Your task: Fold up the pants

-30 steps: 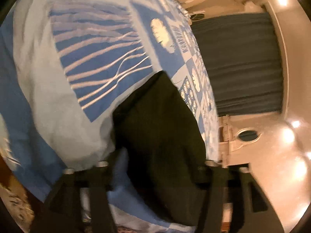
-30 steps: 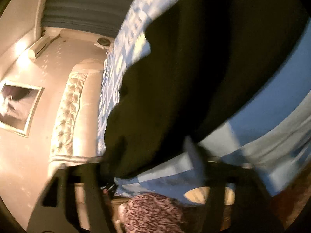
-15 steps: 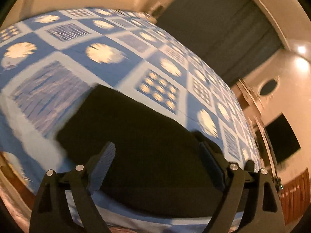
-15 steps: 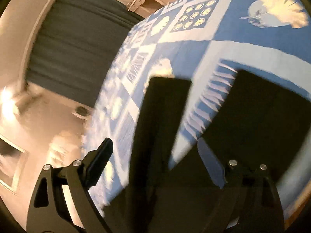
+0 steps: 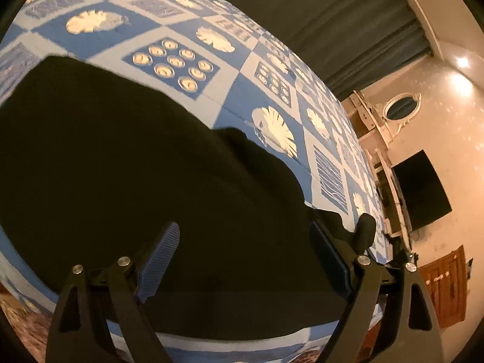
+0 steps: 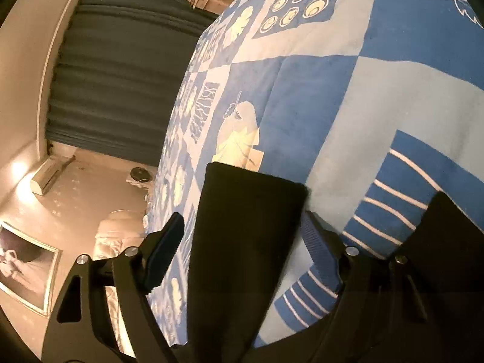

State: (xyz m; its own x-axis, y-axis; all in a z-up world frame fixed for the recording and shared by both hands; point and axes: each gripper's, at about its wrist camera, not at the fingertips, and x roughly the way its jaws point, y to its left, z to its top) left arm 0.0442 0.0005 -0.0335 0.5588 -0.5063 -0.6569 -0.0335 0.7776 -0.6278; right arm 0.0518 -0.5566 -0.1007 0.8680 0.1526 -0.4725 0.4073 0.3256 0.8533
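Black pants [image 5: 127, 181] lie spread on a blue patterned bedspread [image 5: 230, 90]. My left gripper [image 5: 245, 242] hovers over the pants near the bed's front edge, its jaws wide open with dark cloth beneath and nothing pinched. In the right wrist view one black pant leg [image 6: 245, 242] runs up from the bottom to its square hem. My right gripper [image 6: 242, 233] straddles this leg just short of the hem. Its jaws are closing with the leg between them, and the pads do not visibly press on the cloth. More of the pants [image 6: 450, 242] shows at the right.
The bedspread [image 6: 332, 90] covers the whole bed. Dark curtains [image 5: 332, 21] hang behind it. A dresser with an oval mirror [image 5: 400, 110], a dark screen [image 5: 420, 193] and a wooden door [image 5: 444, 290] stand to the right. A padded headboard [image 6: 112, 236] and a framed picture [image 6: 24, 269] are on the left.
Both grippers swept across the bed and rolled. The left now sits over the spread pants with wider jaws. The right has come to the leg's end and its jaws have narrowed.
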